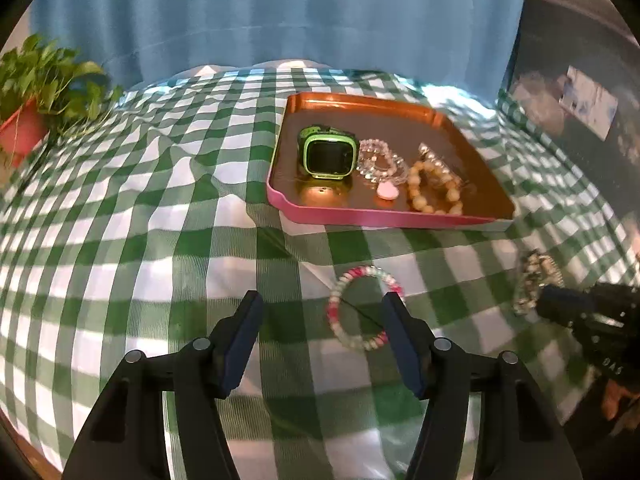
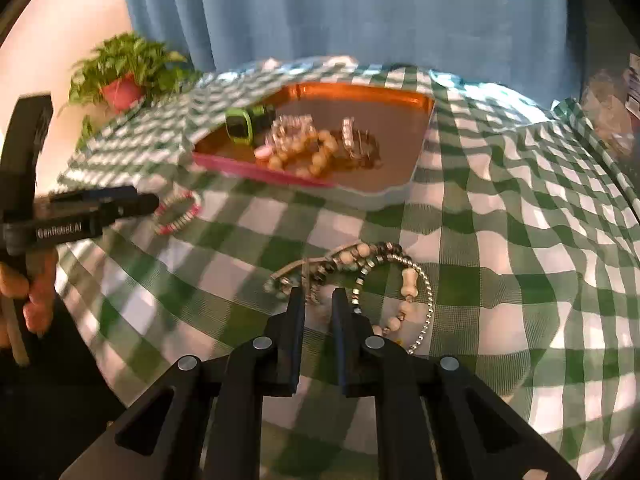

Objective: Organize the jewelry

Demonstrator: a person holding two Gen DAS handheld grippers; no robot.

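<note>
Our right gripper (image 2: 318,300) is narrowed on the tangled bead necklace (image 2: 360,272) on the tabletop (image 2: 500,240); whether the pads really pinch it we cannot tell. Our left gripper (image 1: 322,312) stands released, straddling one side of the pink-white bracelet (image 1: 362,306). Beyond, the pink tray (image 1: 380,218) collects a green watch (image 1: 328,154) and bracelets, overlapping and blurred.

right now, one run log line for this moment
left claw open by pink bead bracelet | right claw closed on beaded necklace | tray holds green watch, bracelets
</note>
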